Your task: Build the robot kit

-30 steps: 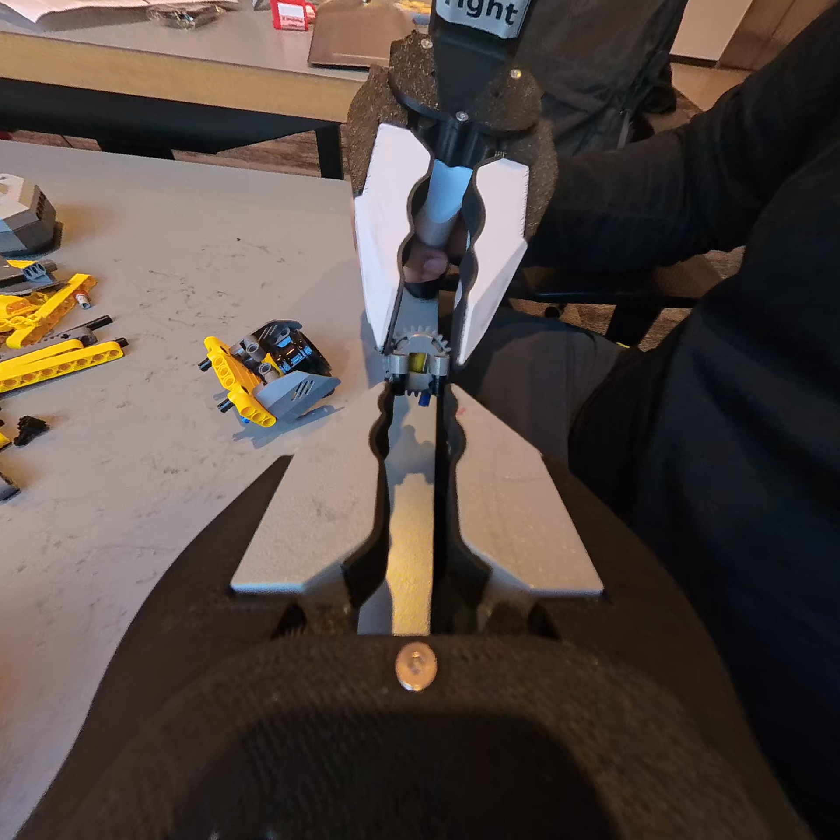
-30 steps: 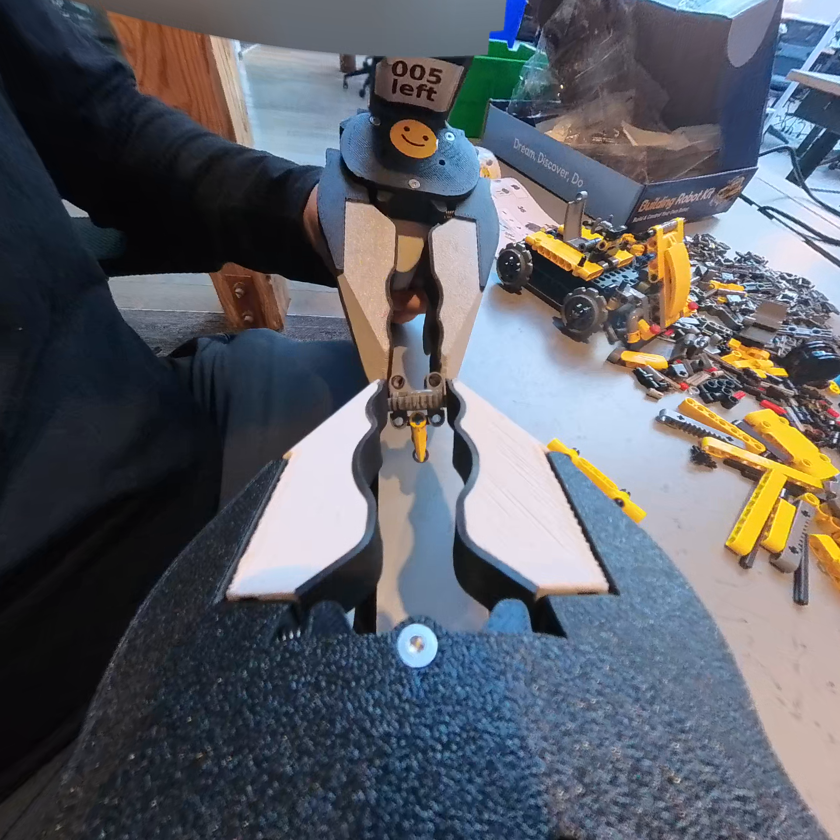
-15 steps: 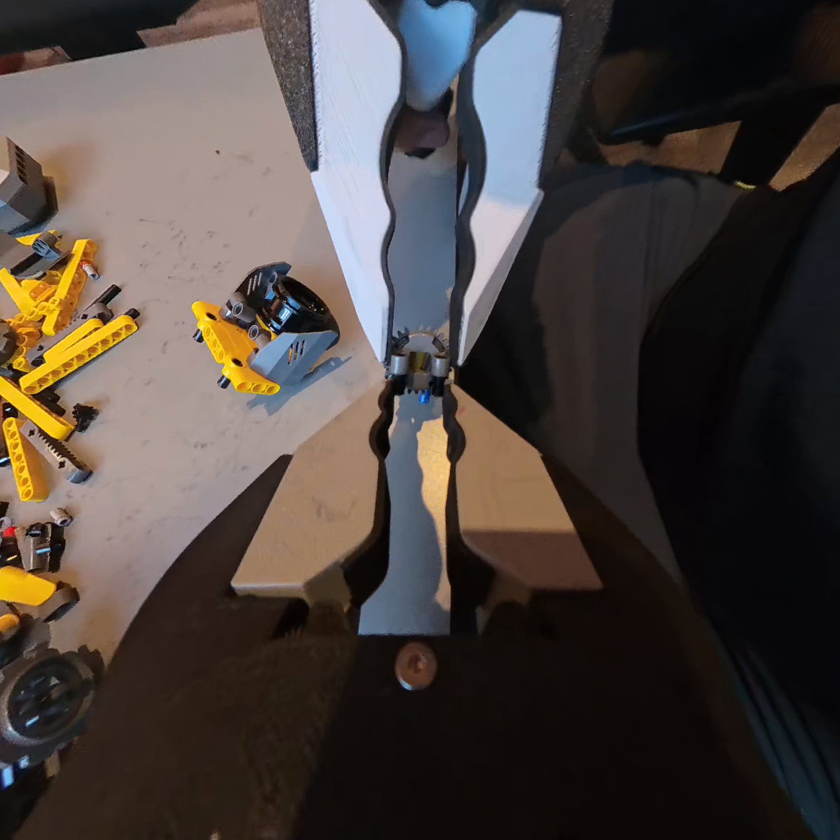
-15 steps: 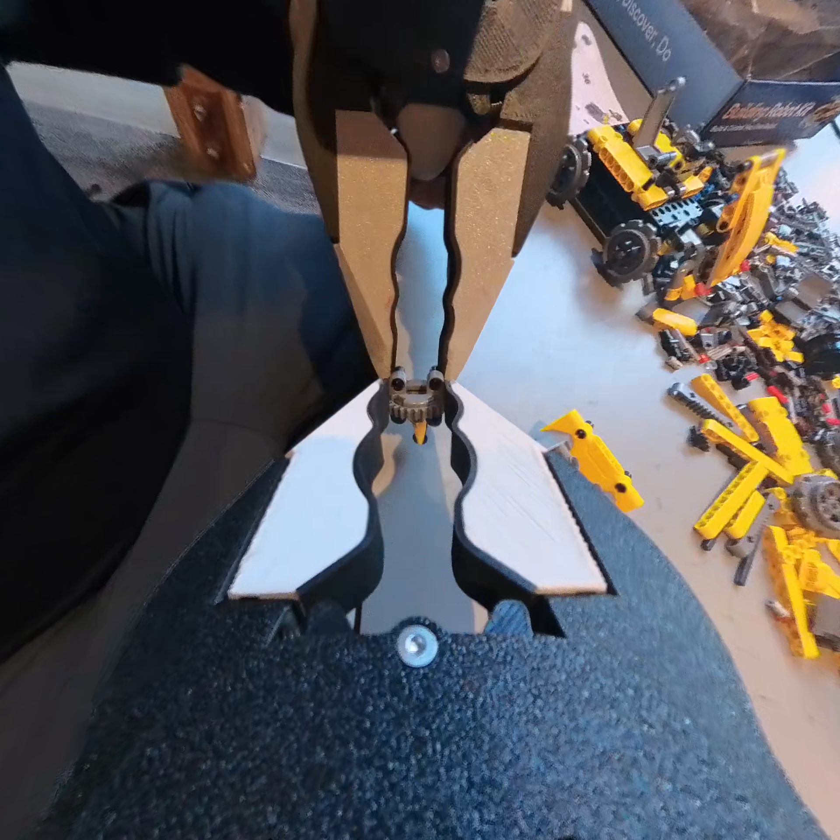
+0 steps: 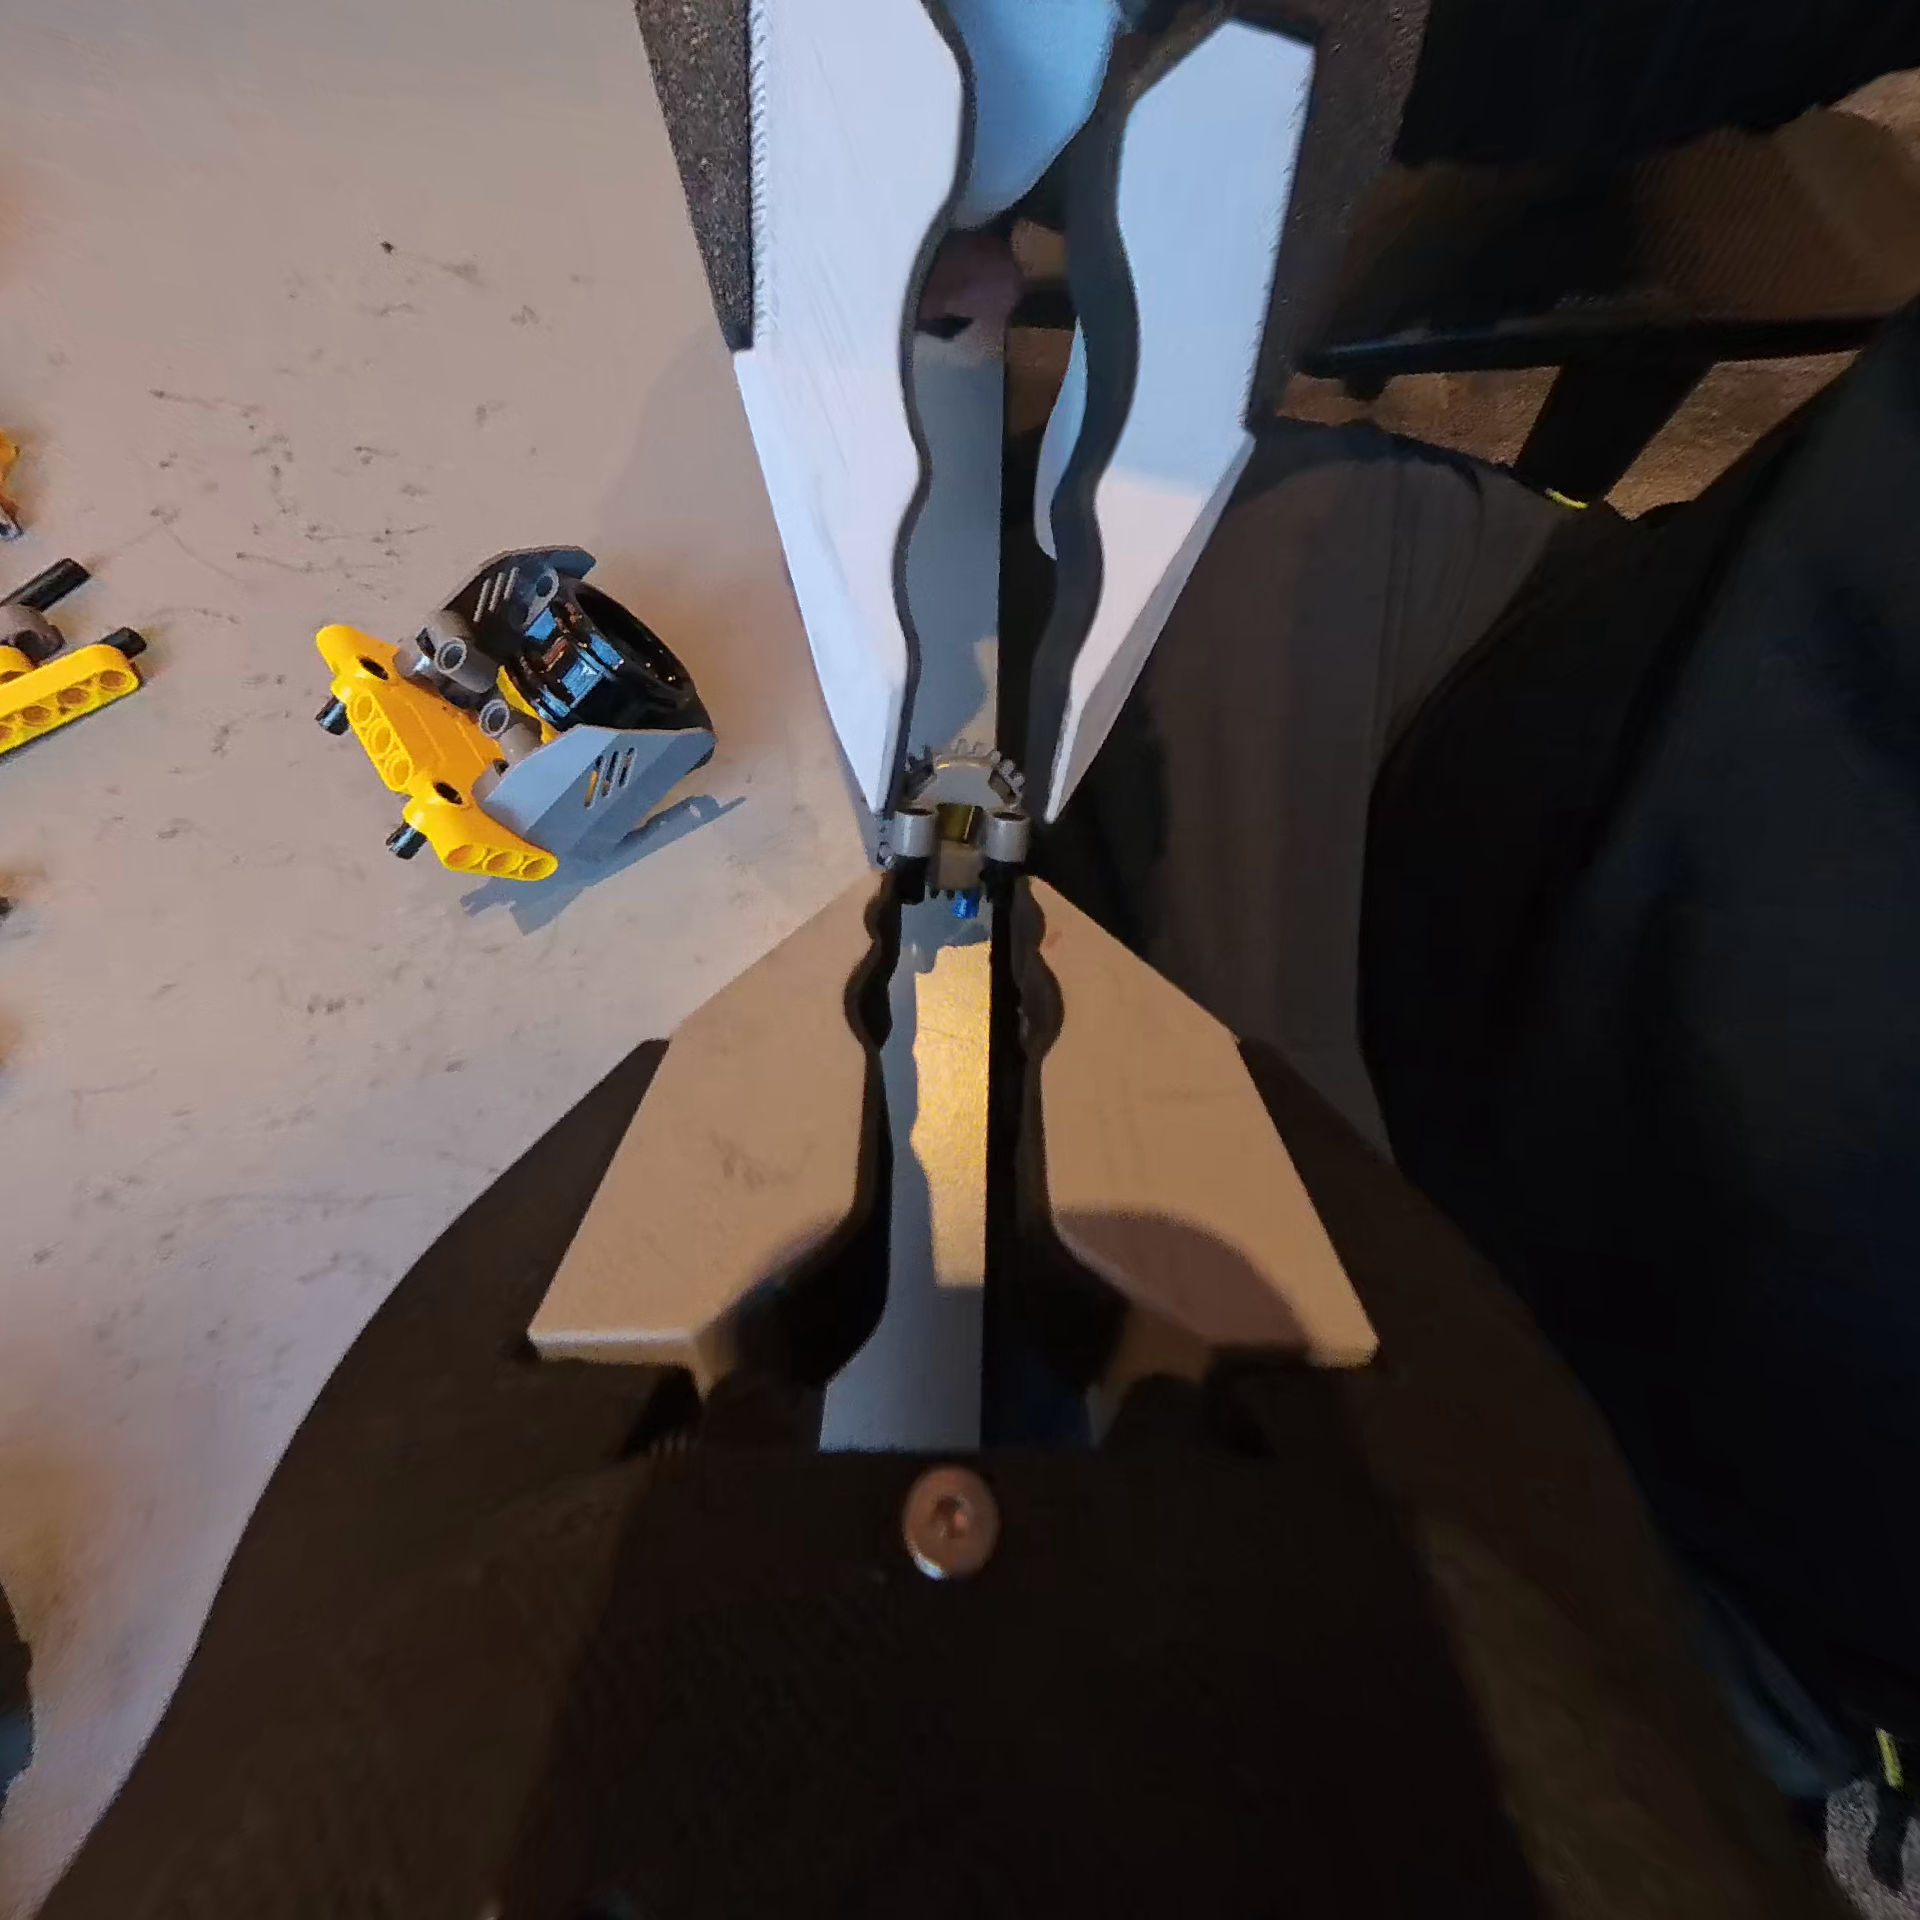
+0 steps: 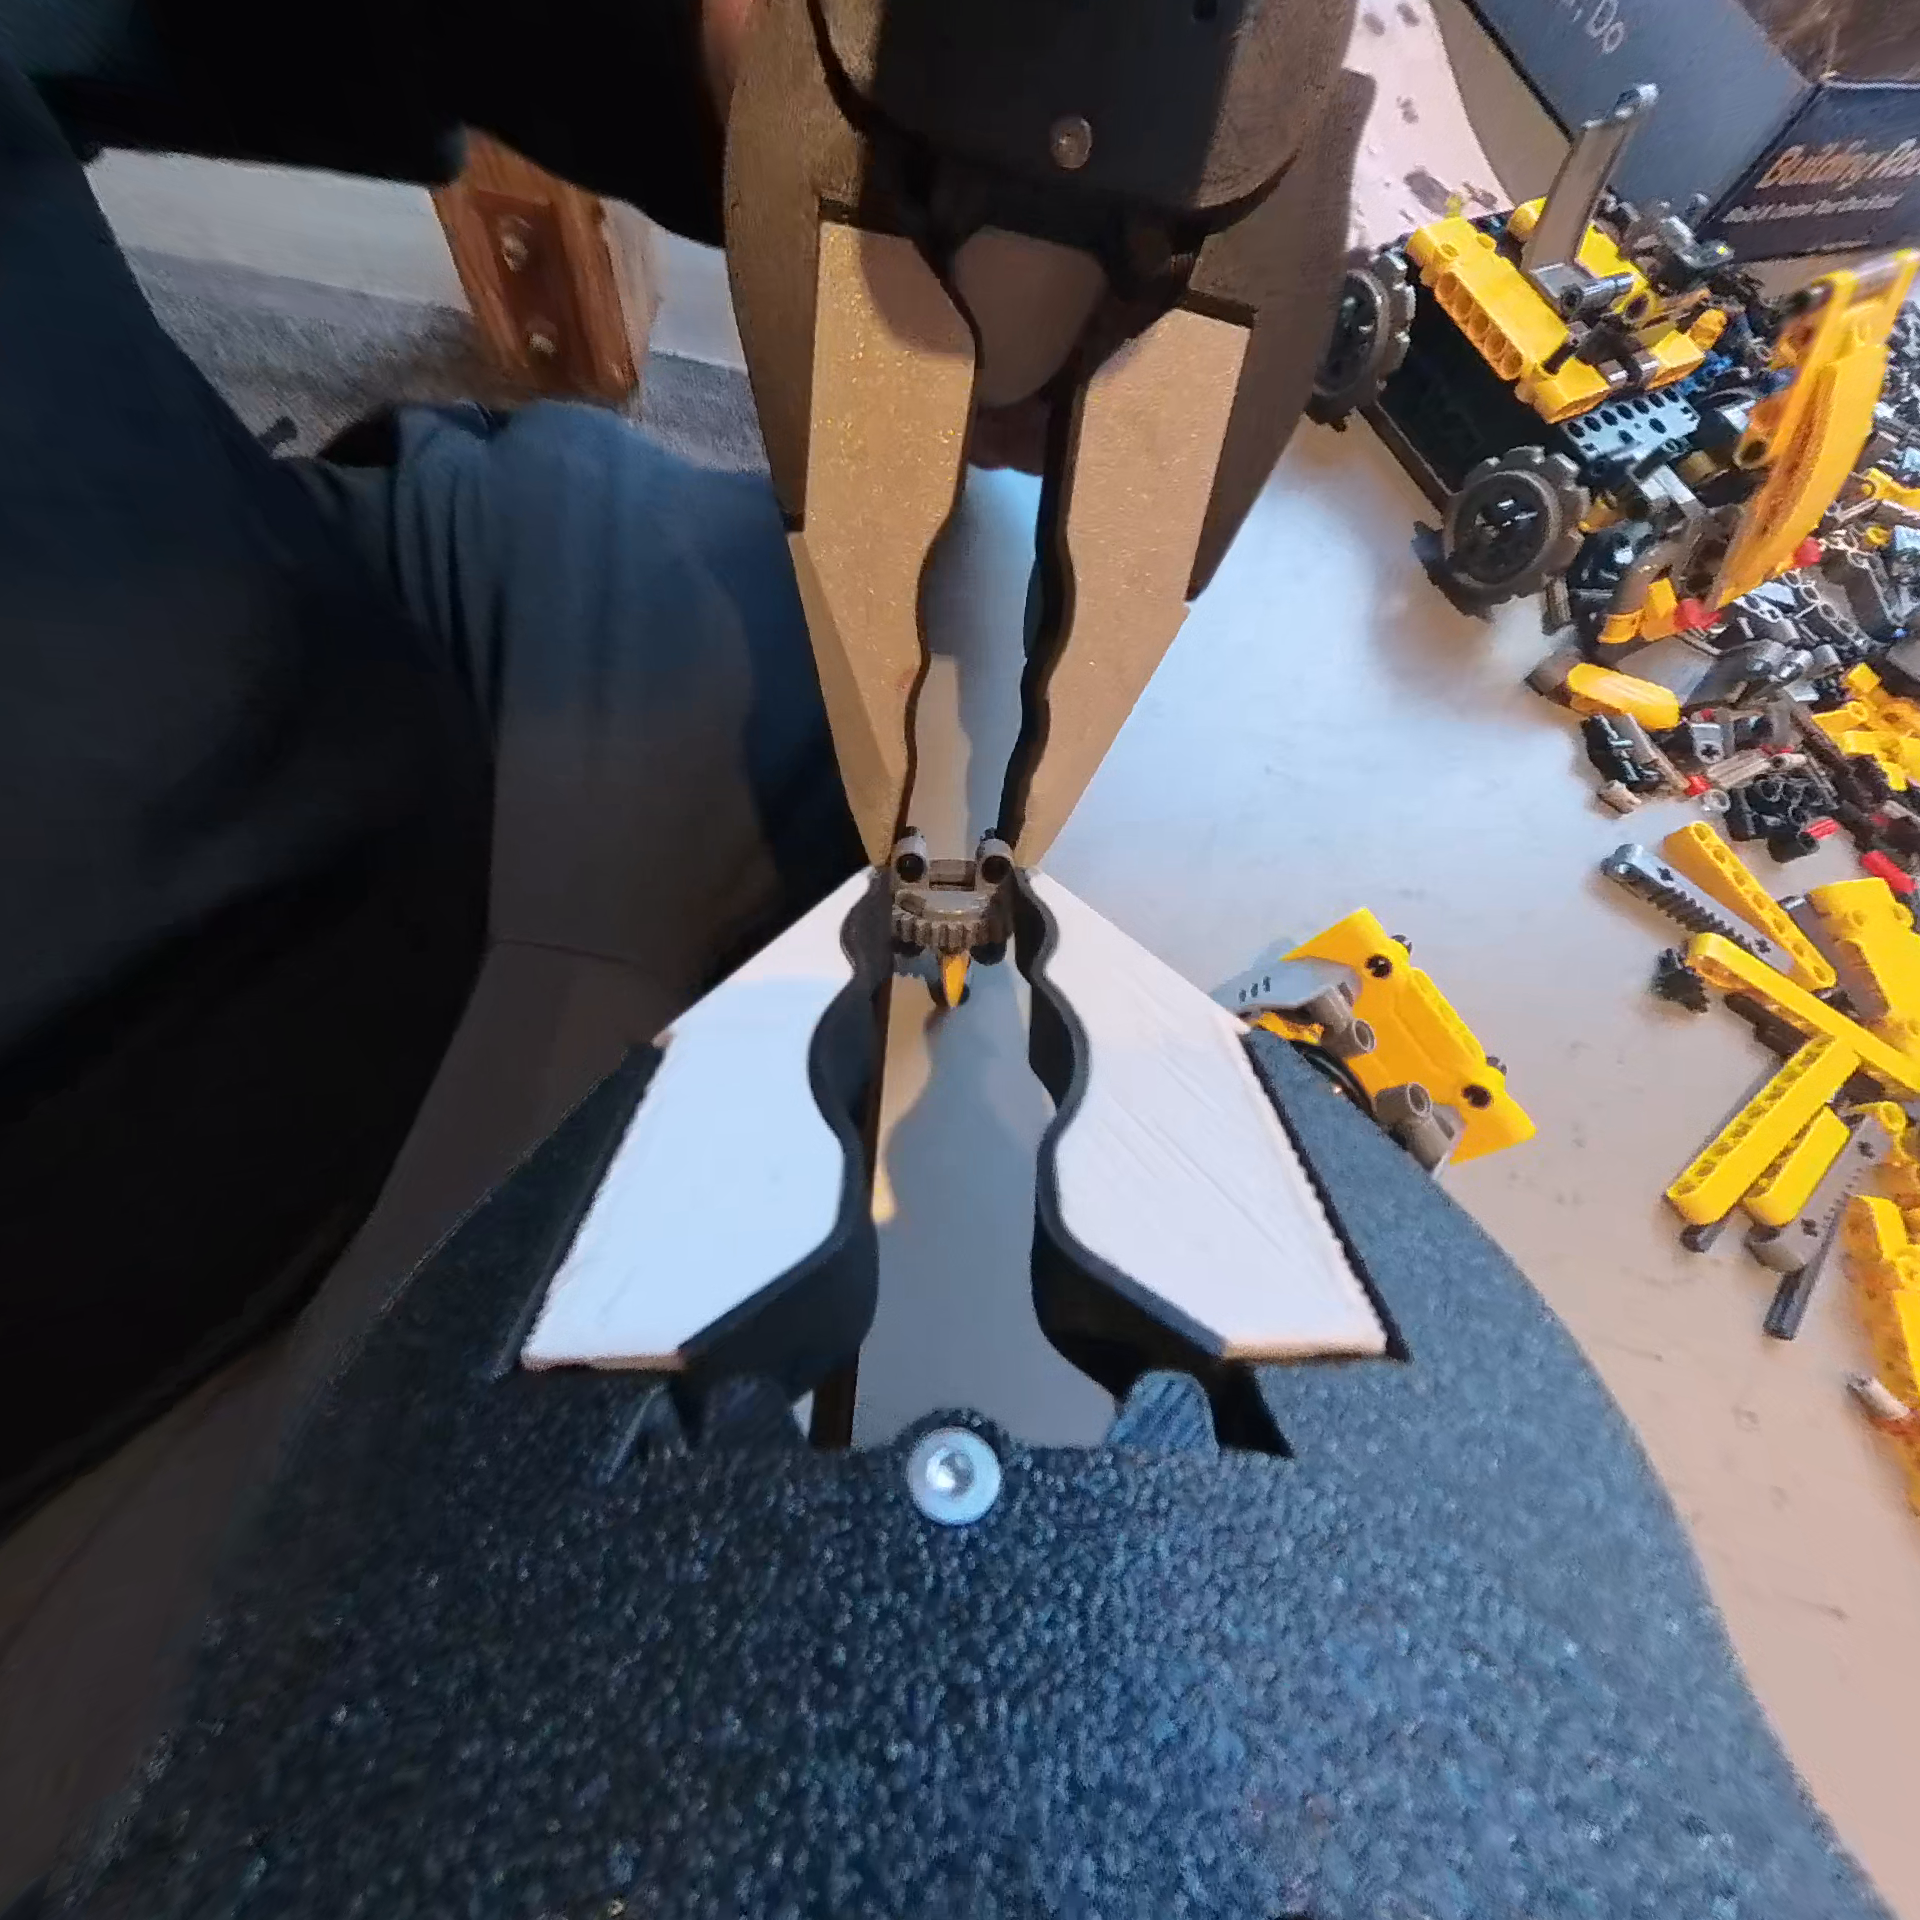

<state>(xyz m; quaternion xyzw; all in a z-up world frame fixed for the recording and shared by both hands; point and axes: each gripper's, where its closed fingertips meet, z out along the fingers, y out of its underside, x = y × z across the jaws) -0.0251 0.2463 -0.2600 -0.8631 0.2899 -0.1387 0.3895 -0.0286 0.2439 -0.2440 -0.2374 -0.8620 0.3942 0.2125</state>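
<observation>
A small grey gear assembly [image 5: 961, 826] with a toothed gear, a grey connector and a yellow axle hangs between my two grippers, over the table's front edge and a person's lap. My left gripper [image 5: 956, 894] is shut on its connector end. My right gripper [image 6: 945, 914], with white fingers, is shut on its gear end [image 6: 938, 923], and the yellow axle tip [image 6: 952, 977] points back between its fingers. The grippers meet tip to tip. The right gripper [image 5: 961, 795] comes from above in the left wrist view, and the left gripper [image 6: 951, 842] does so in the right wrist view.
A yellow, grey and black sub-assembly [image 5: 520, 727] lies on the pale table [image 5: 260, 1039] close to the grippers, also in the right wrist view [image 6: 1382, 1039]. A yellow wheeled model [image 6: 1558, 364], a pile of loose parts [image 6: 1818, 935] and a dark box [image 6: 1662, 104] lie farther off. Left and right tips are no more than a few centimetres apart.
Both views have tipped down towards the table and the grippers have drawn closer together. The gear assembly has stayed gripped by both.
</observation>
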